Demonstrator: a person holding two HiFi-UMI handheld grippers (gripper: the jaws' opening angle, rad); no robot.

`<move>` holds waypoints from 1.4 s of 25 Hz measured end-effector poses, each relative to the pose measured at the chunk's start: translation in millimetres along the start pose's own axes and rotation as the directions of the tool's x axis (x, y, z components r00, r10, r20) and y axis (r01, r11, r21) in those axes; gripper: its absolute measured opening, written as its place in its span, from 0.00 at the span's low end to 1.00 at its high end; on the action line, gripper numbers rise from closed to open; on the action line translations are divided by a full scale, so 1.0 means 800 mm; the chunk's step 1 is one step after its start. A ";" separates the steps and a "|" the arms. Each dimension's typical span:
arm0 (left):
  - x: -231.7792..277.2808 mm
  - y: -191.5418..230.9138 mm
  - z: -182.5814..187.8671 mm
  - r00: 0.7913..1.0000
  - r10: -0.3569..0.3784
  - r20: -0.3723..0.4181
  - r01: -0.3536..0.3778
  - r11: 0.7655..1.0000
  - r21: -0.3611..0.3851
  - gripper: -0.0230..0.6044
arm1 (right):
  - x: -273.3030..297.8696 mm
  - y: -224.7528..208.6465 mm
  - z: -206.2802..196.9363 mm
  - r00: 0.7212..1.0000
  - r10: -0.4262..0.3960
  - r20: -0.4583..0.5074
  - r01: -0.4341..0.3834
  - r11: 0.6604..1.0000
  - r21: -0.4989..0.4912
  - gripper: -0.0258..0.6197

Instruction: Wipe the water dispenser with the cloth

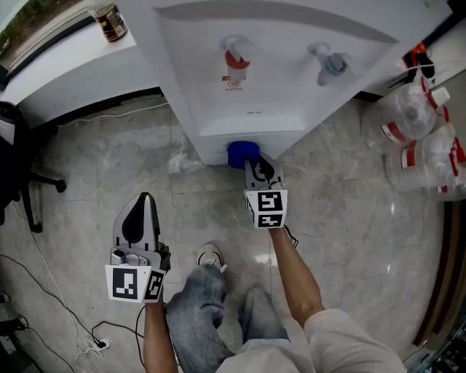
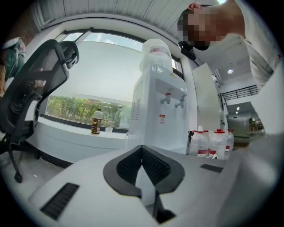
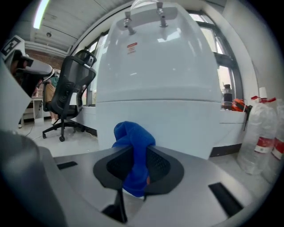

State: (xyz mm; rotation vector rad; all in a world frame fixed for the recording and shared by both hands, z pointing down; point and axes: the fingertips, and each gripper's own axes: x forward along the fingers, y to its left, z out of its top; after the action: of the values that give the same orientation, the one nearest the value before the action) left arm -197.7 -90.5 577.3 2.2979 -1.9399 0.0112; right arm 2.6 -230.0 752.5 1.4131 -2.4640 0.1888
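Cloth half hidden behind the right tool — dispenser cropped above.

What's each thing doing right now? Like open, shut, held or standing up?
cloth: bunched up, pinched between the right gripper's jaws.
right gripper: shut on the cloth, low at the dispenser's front.
left gripper: shut, empty, held back.
water dispenser: upright, both taps untouched.
brown bottle: standing on the sill.

Our right gripper pinches the blue cloth, bunched up just before the white dispenser.
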 end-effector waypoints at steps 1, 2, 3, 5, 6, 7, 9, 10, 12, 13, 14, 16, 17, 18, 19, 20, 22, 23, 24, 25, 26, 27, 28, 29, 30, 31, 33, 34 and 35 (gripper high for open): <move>0.008 -0.009 0.000 1.000 -0.019 -0.001 0.019 1.000 0.008 0.05 | -0.006 -0.022 -0.003 1.000 -0.030 -0.004 0.030 1.000 0.005 0.16; 0.014 -0.017 0.001 0.999 -0.036 -0.003 0.036 0.999 0.015 0.05 | -0.013 -0.044 -0.006 0.998 -0.061 -0.009 0.061 0.998 0.008 0.16; 0.020 -0.024 0.001 0.999 -0.051 -0.004 0.051 0.998 0.019 0.05 | -0.019 -0.067 -0.009 0.996 -0.093 -0.014 0.093 0.996 0.009 0.16; 0.028 -0.031 0.002 0.997 -0.071 -0.001 0.071 0.997 0.020 0.05 | -0.034 -0.113 -0.014 0.988 -0.155 -0.018 0.155 0.988 0.008 0.16; 0.032 -0.033 0.002 0.997 -0.075 0.001 0.075 0.997 0.016 0.05 | -0.040 -0.135 -0.016 0.983 -0.182 -0.020 0.182 0.983 0.010 0.16; 0.035 -0.033 0.001 0.997 -0.078 0.002 0.078 0.997 0.012 0.05 | -0.045 -0.154 -0.018 0.978 -0.206 -0.022 0.207 0.978 0.013 0.16; 0.040 -0.036 -0.002 0.997 -0.080 -0.003 0.080 0.997 0.008 0.05 | -0.054 -0.184 -0.018 0.970 -0.242 -0.020 0.243 0.970 0.020 0.16; 0.041 -0.038 -0.004 0.997 -0.082 -0.006 0.082 0.997 0.009 0.05 | -0.058 -0.193 -0.016 0.967 -0.253 -0.016 0.253 0.967 0.022 0.16; 0.041 -0.039 -0.004 0.997 -0.080 -0.008 0.080 0.997 0.006 0.05 | -0.065 -0.201 -0.014 0.966 -0.260 -0.011 0.260 0.965 0.018 0.16; 0.040 -0.038 -0.004 0.997 -0.076 -0.008 0.076 0.997 0.005 0.05 | -0.067 -0.198 -0.014 0.967 -0.255 -0.011 0.256 0.967 0.016 0.16; 0.038 -0.036 -0.003 0.998 -0.070 -0.008 0.070 0.998 0.005 0.05 | -0.067 -0.190 -0.017 0.969 -0.247 -0.012 0.247 0.969 0.017 0.16; 0.032 -0.031 -0.002 0.998 -0.056 -0.007 0.056 0.998 0.008 0.05 | -0.064 -0.166 -0.023 0.975 -0.221 -0.016 0.221 0.975 0.028 0.16; 0.029 -0.029 -0.001 0.999 -0.050 -0.006 0.050 0.999 0.011 0.05 | -0.060 -0.149 -0.027 0.979 -0.202 -0.019 0.202 0.979 0.037 0.16; 0.024 -0.026 0.000 0.999 -0.043 -0.006 0.043 0.999 0.014 0.05 | -0.055 -0.130 -0.031 0.984 -0.178 -0.021 0.179 0.983 0.046 0.16; 0.020 -0.023 0.000 0.999 -0.034 -0.007 0.034 0.999 0.018 0.05 | -0.049 -0.108 -0.034 0.988 -0.151 -0.023 0.152 0.987 0.056 0.16; 0.014 -0.018 0.001 1.000 -0.024 -0.008 0.024 0.999 0.021 0.05 | -0.041 -0.083 -0.036 0.993 -0.119 -0.025 0.120 0.991 0.065 0.16; 0.003 -0.009 0.001 1.000 -0.002 -0.009 0.002 1.000 0.025 0.05 | -0.023 -0.031 -0.040 0.999 -0.046 -0.028 0.048 0.996 0.076 0.16; -0.002 -0.005 0.002 1.000 0.007 -0.009 -0.007 1.000 0.025 0.05 | -0.013 -0.004 -0.041 1.000 -0.009 -0.028 0.011 0.997 0.079 0.16; -0.007 -0.001 0.001 1.000 0.015 -0.009 -0.014 1.000 0.027 0.05 | -0.003 0.022 -0.041 0.999 0.027 -0.027 -0.025 0.997 0.080 0.16; -0.013 0.003 0.001 1.000 0.022 -0.011 -0.022 0.999 0.028 0.05 | 0.005 0.047 -0.040 0.998 0.062 -0.025 -0.060 0.995 0.077 0.16; -0.018 0.007 0.001 0.999 0.032 -0.011 -0.031 0.999 0.028 0.05 | 0.013 0.071 -0.040 0.995 0.096 -0.024 -0.094 0.993 0.072 0.16; -0.024 0.012 0.001 0.999 0.044 -0.011 -0.044 0.999 0.026 0.05 | 0.021 0.094 -0.039 0.992 0.128 -0.024 -0.126 0.990 0.066 0.16; -0.030 0.018 0.002 0.998 0.059 -0.009 -0.058 0.998 0.023 0.05 | 0.027 0.115 -0.039 0.987 0.157 -0.026 -0.156 0.986 0.064 0.16; -0.036 0.023 0.003 0.997 0.073 -0.007 -0.072 0.997 0.019 0.05 | 0.033 0.134 -0.040 0.983 0.184 -0.028 -0.181 0.981 0.064 0.16; -0.041 0.027 0.003 0.996 0.084 -0.005 -0.084 0.996 0.016 0.05 | 0.039 0.149 -0.041 0.978 0.204 -0.031 -0.202 0.977 0.066 0.16; -0.045 0.031 0.004 0.996 0.091 -0.003 -0.091 0.996 0.012 0.05 | 0.045 0.162 -0.041 0.975 0.219 -0.033 -0.216 0.974 0.068 0.16; -0.047 0.034 0.003 0.996 0.093 -0.001 -0.093 0.996 0.008 0.05 | 0.055 0.175 -0.040 0.972 0.232 -0.033 -0.229 0.971 0.066 0.16; -0.047 0.033 0.002 0.996 0.090 -0.002 -0.090 0.996 0.007 0.05 | 0.058 0.176 -0.039 0.973 0.231 -0.032 -0.228 0.972 0.061 0.16; -0.048 0.033 0.001 0.996 0.087 -0.004 -0.087 0.996 0.007 0.05 | 0.060 0.173 -0.038 0.974 0.225 -0.031 -0.223 0.973 0.057 0.16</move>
State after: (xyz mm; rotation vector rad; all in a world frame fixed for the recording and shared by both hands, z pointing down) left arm -230.2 -57.5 575.4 2.2139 -2.0392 0.0307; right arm -133.1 -191.2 801.0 1.1372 -2.6010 0.3283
